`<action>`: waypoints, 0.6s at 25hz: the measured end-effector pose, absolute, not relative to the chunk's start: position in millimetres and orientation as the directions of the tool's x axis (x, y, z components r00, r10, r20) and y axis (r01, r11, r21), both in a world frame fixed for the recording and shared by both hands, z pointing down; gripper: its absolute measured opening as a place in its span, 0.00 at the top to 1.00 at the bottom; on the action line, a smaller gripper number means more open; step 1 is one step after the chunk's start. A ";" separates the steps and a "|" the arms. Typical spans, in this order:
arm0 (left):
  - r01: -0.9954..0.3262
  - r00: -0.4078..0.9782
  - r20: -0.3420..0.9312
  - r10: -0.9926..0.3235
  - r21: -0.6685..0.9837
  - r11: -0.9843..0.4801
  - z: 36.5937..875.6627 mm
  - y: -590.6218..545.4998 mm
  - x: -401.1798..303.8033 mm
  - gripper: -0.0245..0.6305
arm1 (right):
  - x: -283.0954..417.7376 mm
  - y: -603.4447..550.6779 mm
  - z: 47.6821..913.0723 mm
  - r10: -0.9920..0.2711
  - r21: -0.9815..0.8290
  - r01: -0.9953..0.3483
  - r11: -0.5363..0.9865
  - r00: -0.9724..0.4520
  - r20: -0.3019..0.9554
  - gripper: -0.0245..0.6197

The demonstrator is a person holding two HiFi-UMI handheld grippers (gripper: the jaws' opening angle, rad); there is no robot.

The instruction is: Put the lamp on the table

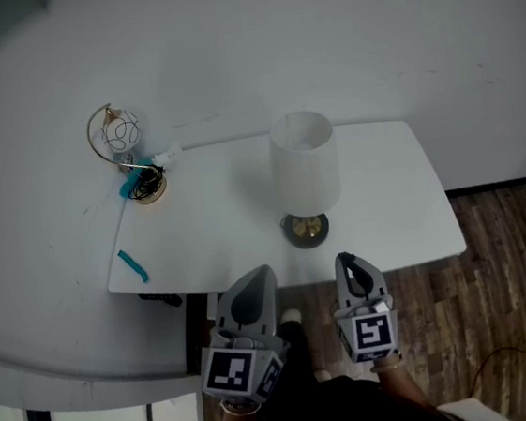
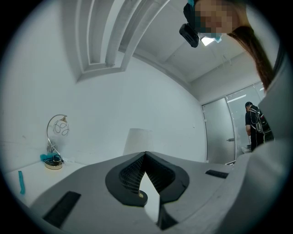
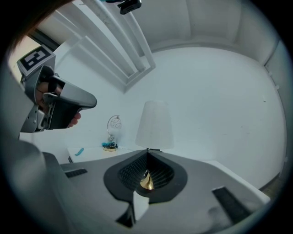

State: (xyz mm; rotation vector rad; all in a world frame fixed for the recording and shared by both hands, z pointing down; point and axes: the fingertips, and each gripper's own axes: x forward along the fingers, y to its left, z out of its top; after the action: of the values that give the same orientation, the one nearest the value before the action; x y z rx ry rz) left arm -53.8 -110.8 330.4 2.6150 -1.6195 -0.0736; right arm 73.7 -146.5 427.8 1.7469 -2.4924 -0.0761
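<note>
Behind right gripper, lamp base half-hidden

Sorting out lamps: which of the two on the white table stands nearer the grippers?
The white-shaded lamp with the brass base, by the front edge; the gold wire-hoop lamp sits far back left.

A: Wall finish?
B: The wall is plain white. A white table stands against it.
A: Floor type?
B: The floor is dark wood plank, visible right of the table.
A: Other fixtures?
B: A glass door stands in the side wall. The ceiling carries a long stepped recess.
</note>
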 end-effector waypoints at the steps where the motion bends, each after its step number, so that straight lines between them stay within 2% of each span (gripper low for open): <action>1: -0.895 0.441 -0.009 -0.898 0.078 -0.440 331.0 -108.9 -54.8 0.96 | 73.3 -144.0 427.9 -0.939 0.099 -0.934 0.344 -0.341 0.054 0.96; 15: -0.891 0.446 -0.005 -0.895 0.096 -0.444 339.7 -81.2 -40.1 0.96 | 90.8 -116.9 434.3 -0.947 0.073 -0.947 0.312 -0.303 0.110 0.97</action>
State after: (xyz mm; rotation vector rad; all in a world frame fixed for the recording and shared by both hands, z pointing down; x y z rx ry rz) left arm -40.1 -81.2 339.7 2.6031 -1.6111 -0.0840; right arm 90.8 -116.9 434.3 1.7687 -2.4344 0.0080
